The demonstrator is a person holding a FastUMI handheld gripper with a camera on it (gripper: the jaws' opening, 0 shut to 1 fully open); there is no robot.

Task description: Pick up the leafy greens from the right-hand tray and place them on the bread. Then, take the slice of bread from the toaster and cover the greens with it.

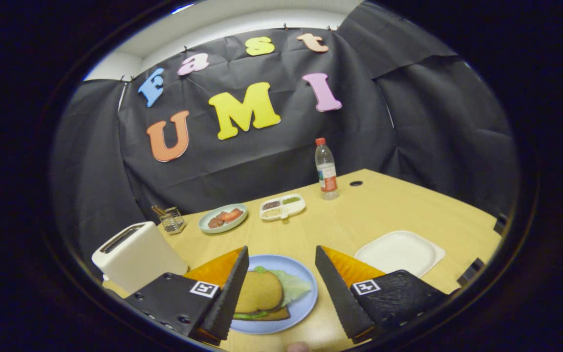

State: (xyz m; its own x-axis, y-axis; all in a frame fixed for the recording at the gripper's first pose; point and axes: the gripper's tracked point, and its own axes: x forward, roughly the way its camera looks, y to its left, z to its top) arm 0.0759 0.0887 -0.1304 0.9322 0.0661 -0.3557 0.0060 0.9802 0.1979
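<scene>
Leafy greens (pixel 289 286) lie on the blue plate (pixel 306 305), sandwiched between a lower bread slice (pixel 274 315) and a top slice (pixel 259 292) covering them. Gripper (pixel 281 264) hovers above the plate, fingers spread wide, holding nothing, sandwich between them. White toaster (pixel 137 254) stands left. White tray (pixel 401 252) sits right on the surface (pixel 359 215). Beyond: bowl of red pieces (pixel 223 218), divided dish (pixel 282 206), bottle (pixel 326 169).

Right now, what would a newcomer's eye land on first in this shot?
The stacked sandwich on the blue plate, greens poking from under the top bread, sits between the open gripper's fingers. Left of it stands the white toaster; right, an empty white tray.
</scene>
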